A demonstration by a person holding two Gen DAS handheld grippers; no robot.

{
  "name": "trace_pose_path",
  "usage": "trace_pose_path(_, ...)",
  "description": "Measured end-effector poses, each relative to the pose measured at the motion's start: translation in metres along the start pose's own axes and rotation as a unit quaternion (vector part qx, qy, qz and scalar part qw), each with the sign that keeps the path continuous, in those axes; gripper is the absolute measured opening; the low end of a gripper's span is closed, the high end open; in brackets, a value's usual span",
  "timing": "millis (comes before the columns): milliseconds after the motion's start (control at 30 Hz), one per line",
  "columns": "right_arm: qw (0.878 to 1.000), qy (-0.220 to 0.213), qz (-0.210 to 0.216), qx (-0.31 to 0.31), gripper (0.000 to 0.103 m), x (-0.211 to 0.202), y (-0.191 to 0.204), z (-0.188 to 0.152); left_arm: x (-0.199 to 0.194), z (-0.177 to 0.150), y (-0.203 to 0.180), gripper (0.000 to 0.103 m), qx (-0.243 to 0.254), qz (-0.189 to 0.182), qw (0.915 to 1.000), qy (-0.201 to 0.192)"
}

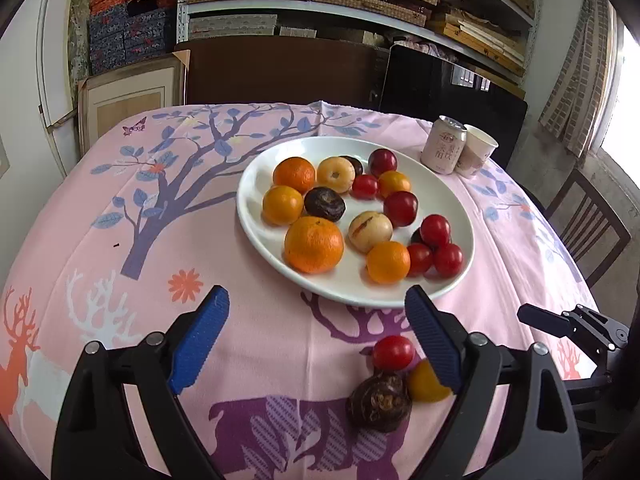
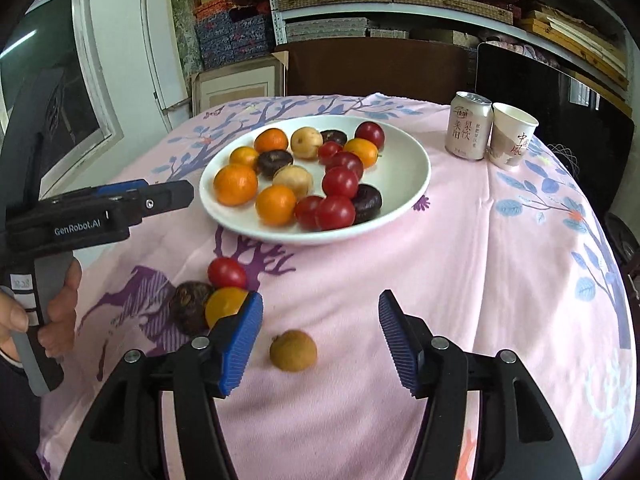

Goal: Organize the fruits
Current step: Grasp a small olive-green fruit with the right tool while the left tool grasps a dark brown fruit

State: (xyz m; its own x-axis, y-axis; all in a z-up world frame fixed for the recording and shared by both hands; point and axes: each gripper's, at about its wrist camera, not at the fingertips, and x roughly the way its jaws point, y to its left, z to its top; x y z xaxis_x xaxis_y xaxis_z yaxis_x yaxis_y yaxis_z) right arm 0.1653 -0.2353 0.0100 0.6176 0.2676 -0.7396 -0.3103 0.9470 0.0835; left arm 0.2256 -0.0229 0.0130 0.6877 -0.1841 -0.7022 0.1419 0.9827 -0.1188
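Observation:
A white plate [image 1: 256, 184] [image 2: 408, 168] on the pink tablecloth holds several oranges, red tomatoes, dark fruits and pale fruits. Three fruits lie together on the cloth in front of it: a red tomato [image 1: 393, 353] [image 2: 227, 273], a yellow fruit [image 1: 424, 384] [image 2: 225, 305] and a dark brown fruit [image 1: 379, 402] [image 2: 189, 306]. My left gripper [image 1: 318, 340] is open, its right finger beside that group, nothing between the pads. A small brown fruit [image 2: 293, 350] rests on the cloth between the fingers of my open right gripper [image 2: 320, 340], untouched.
A pink drink can [image 1: 443, 145] [image 2: 469, 125] and a paper cup [image 1: 478, 151] [image 2: 512, 136] stand at the back right of the table. A wooden chair [image 1: 588, 220] is to the right. A hand [image 2: 60, 304] holds the left gripper's handle.

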Motion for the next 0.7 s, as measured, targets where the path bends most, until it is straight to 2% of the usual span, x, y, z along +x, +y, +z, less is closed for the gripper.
trace_pose_path(167, 0.999, 0.023, -0.011, -0.025, 0.061, -0.001, 0.013, -0.02, -0.009, -0.018, 0.01, 0.088, -0.01, -0.003, 0.9999, 0.005)
trace_pose_path(367, 0.997, 0.054, -0.03, -0.042, 0.059, 0.014, 0.023, -0.029, -0.009, -0.022, 0.016, 0.088, -0.012, -0.018, 0.9997, 0.011)
trace_pose_path(533, 0.997, 0.055, -0.034, -0.034, 0.05, 0.027, 0.023, -0.027, -0.005, -0.026, 0.004, 0.088, 0.019, -0.02, 0.9992, 0.027)
trace_pose_path(600, 0.998, 0.043, -0.028, -0.024, 0.03, 0.028, 0.021, -0.026, -0.002, -0.029, -0.003, 0.088, 0.036, -0.019, 0.9986, 0.034)
trace_pose_path(700, 0.999, 0.033, -0.011, 0.001, 0.029, 0.026, 0.014, -0.026, 0.0, -0.035, -0.012, 0.088, 0.058, -0.025, 0.9971, 0.043)
